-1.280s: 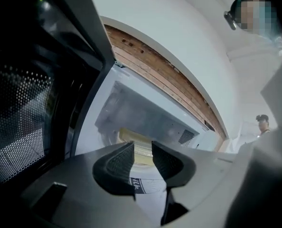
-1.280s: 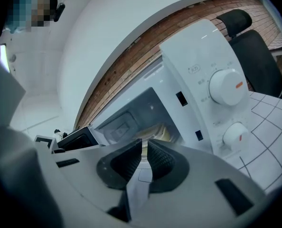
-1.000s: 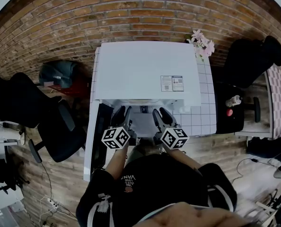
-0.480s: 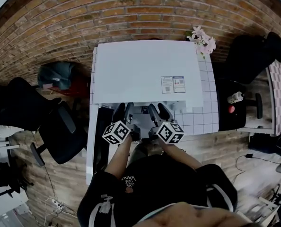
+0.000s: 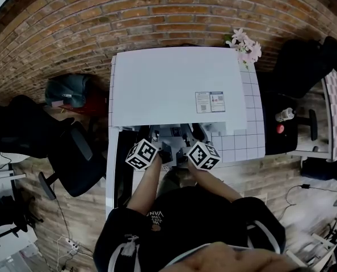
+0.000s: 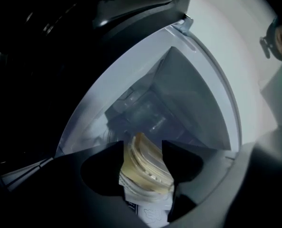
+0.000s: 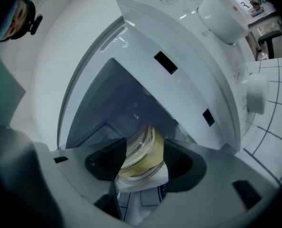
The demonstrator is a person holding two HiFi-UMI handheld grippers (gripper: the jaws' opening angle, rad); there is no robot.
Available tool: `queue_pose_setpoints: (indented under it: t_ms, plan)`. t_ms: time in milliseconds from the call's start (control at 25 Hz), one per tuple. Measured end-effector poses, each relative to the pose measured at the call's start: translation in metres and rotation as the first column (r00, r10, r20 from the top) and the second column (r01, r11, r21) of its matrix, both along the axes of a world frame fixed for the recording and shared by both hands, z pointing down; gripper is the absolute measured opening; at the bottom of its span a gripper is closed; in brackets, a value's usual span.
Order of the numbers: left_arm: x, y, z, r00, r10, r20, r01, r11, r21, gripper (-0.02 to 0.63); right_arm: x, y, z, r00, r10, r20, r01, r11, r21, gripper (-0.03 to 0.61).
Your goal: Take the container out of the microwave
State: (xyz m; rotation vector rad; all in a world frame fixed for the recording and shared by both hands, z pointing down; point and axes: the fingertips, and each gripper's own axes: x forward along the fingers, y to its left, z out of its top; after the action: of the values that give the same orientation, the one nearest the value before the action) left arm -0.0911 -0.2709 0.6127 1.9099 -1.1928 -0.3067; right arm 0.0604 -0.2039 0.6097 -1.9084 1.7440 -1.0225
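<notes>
A clear round container point(image 6: 143, 167) with a yellowish rim stands on a white sheet just in front of the white microwave point(image 5: 174, 84), whose dark door point(image 5: 118, 169) hangs open at the left. My left gripper point(image 6: 142, 148) has the container between its black jaws. My right gripper point(image 7: 145, 148) frames the same container point(image 7: 138, 158) from the other side. Both pairs of jaws have just been opening and now stand wide around it, and I see no pad pressing on it. Beyond it gapes the empty oven cavity point(image 7: 112, 94). In the head view both arms hide the container.
The microwave sits on a white tiled counter point(image 5: 245, 140) against a brick wall. Pink flowers point(image 5: 245, 45) stand at its back right corner. The control knob point(image 7: 255, 99) is right of the cavity. Black office chairs point(image 5: 66, 152) stand left of the counter.
Both grippers have come a little nearer each other and nearer the microwave's front edge. Their fingers are now mostly hidden under its top.
</notes>
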Motion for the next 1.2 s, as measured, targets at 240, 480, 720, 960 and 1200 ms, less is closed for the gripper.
queue_pose_setpoints:
  t_ms: [240, 480, 720, 960, 1200]
  plan:
    - [-0.004, -0.010, 0.008, 1.000, -0.019, -0.001, 0.019, 1.000, -0.015, 0.244, -0.001, -0.006, 0.006, 0.999, 0.029, 0.043, -0.029, 1.000, -0.001, 0.218]
    - [-0.005, -0.018, 0.005, 1.000, -0.014, -0.005, 0.014, 1.000, -0.010, 0.244, 0.004, -0.013, 0.007, 0.996, 0.062, 0.069, -0.063, 0.998, 0.007, 0.218]
    - [-0.001, -0.025, 0.004, 1.000, -0.003, -0.009, 0.003, 1.000, -0.011, 0.244, 0.001, -0.020, 0.004, 0.995, 0.062, 0.084, -0.064, 0.998, 0.023, 0.218]
    - [0.000, -0.030, 0.006, 1.000, 0.010, -0.004, -0.010, 1.000, -0.013, 0.245, -0.001, -0.024, 0.006, 0.995, 0.061, 0.074, -0.063, 0.998, 0.021, 0.218]
    - [0.005, -0.032, 0.013, 0.998, 0.050, 0.024, -0.050, 0.999, -0.020, 0.244, 0.003, -0.030, 0.006, 0.997, 0.066, 0.051, -0.068, 0.997, 0.041, 0.218]
